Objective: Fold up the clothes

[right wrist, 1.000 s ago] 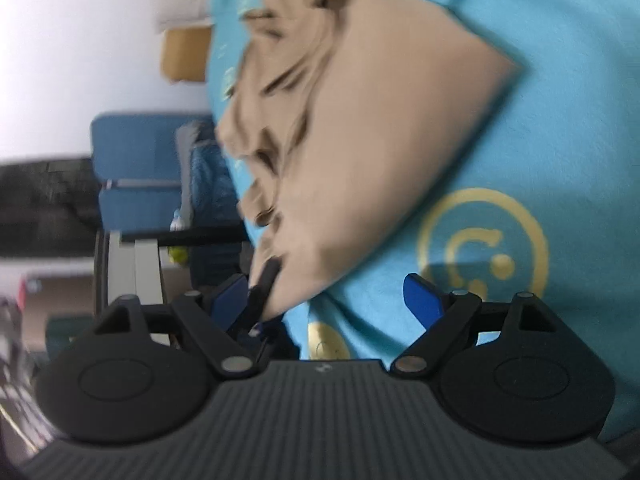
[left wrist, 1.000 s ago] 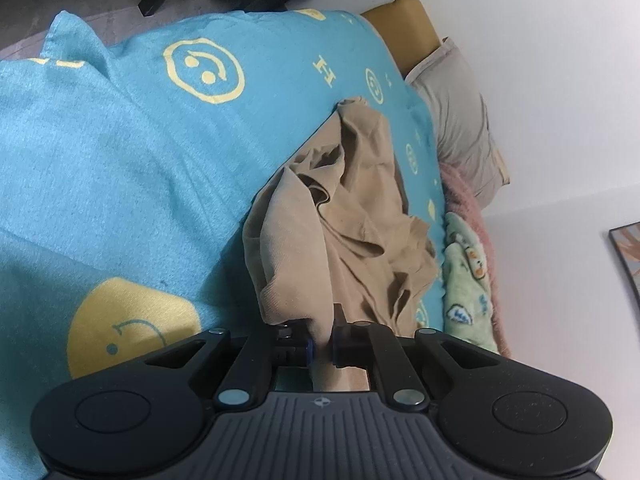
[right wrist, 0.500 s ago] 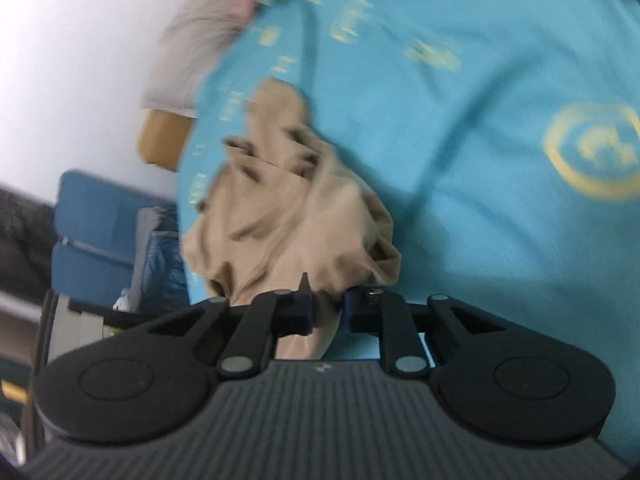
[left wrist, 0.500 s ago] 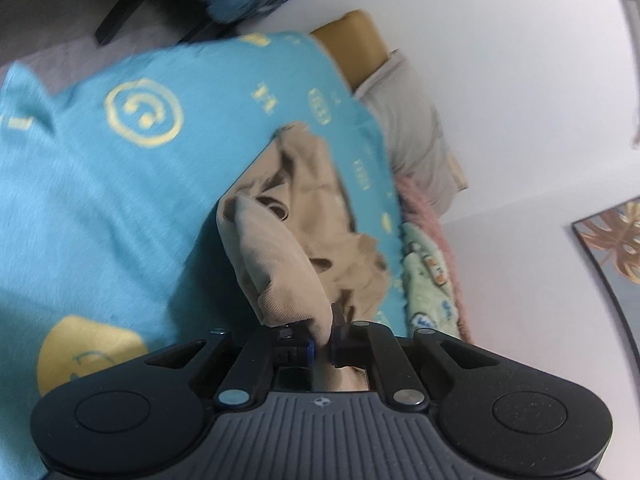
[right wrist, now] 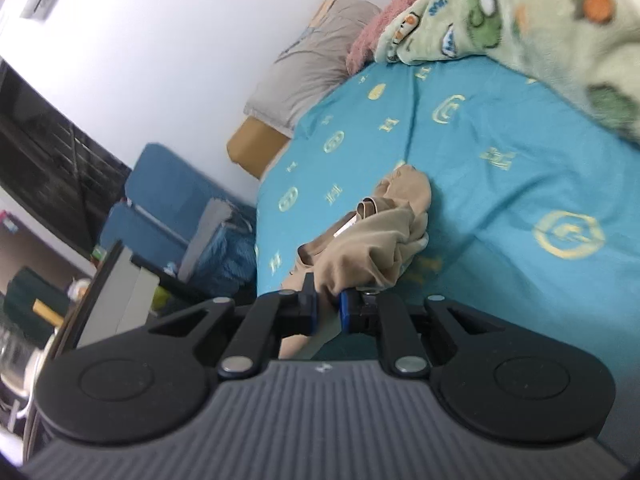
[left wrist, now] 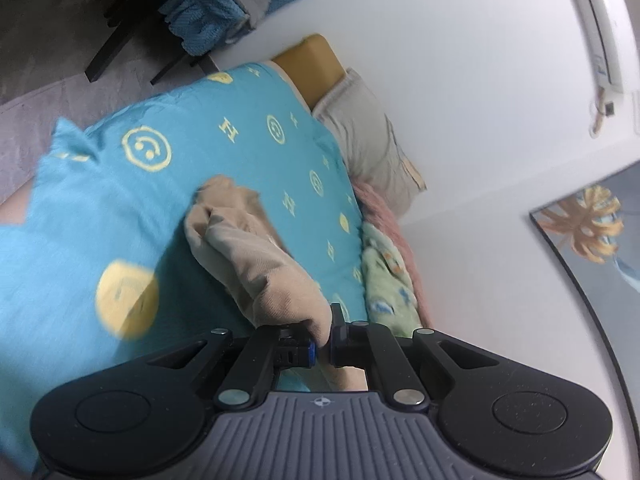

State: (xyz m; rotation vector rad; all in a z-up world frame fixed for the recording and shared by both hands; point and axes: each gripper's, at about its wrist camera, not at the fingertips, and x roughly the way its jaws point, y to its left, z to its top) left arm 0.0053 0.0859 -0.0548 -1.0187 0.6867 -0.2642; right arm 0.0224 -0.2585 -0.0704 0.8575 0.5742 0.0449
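Observation:
A crumpled tan garment [left wrist: 256, 264] hangs from both grippers above a bed with a turquoise sheet [left wrist: 120, 208] printed with yellow smiley faces. My left gripper [left wrist: 323, 344] is shut on one bunched edge of the cloth. In the right wrist view the same tan garment [right wrist: 372, 248] droops toward the sheet [right wrist: 500, 184], and my right gripper [right wrist: 328, 314] is shut on another edge of it, blue pads pressing the fabric. The garment's far end still rests on the sheet.
A grey pillow [left wrist: 368, 140] and a tan headboard [left wrist: 308, 64] lie by the white wall. A green cartoon blanket [right wrist: 520, 20] over a pink one [right wrist: 384, 24] lines the bed's far side. A blue chair [right wrist: 168, 200] stands beside the bed.
My right gripper went from open to shut on the tan garment. Both grippers rose, lifting the cloth off the sheet, and the bed now looks further away.

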